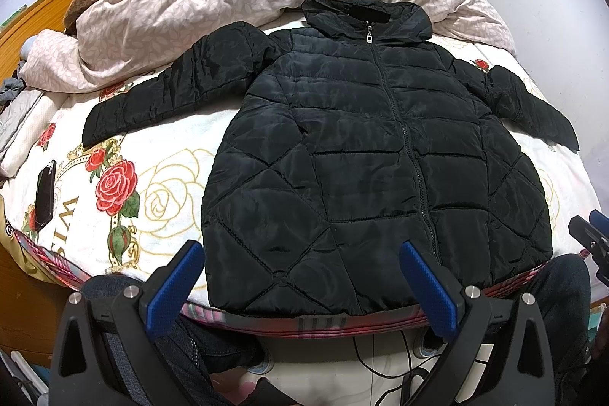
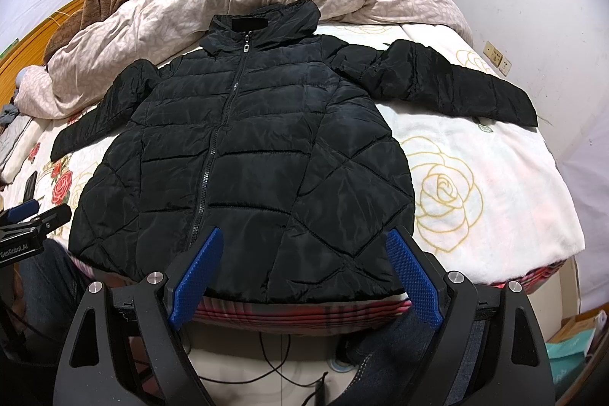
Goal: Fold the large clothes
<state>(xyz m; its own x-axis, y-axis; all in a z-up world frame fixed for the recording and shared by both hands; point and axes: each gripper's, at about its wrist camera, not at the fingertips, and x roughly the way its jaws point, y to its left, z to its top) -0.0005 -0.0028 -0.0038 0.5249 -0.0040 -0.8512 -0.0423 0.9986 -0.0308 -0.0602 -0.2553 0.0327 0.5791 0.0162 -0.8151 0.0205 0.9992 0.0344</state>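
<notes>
A black puffer jacket [image 1: 377, 155] is seen spread flat, zipped, sleeves outstretched, on the bed [image 2: 475, 147] just ahead of both claws. The left claw [image 1: 304, 288] and right claw [image 2: 304, 276] are held apart, empty; no fold is yet made.

The black jacket [image 1: 365, 155] lies flat and zipped across the middle of the bed [image 2: 495, 155], sleeves spread to both sides. In the right wrist view, bare blanket lies open at right, below the outstretched sleeve [image 2: 456, 82]. In the left wrist view, bare blanket lies at lower left, where a dark phone [image 1: 45, 191] rests near the bed's edge. A bunched pink duvet [image 1: 213, 2] walls off the upper part of both frames, touching the hood. Both tools, left tool [image 1: 304, 284] and right tool [image 2: 304, 273], hang with jaws apart off the near hem.
</notes>
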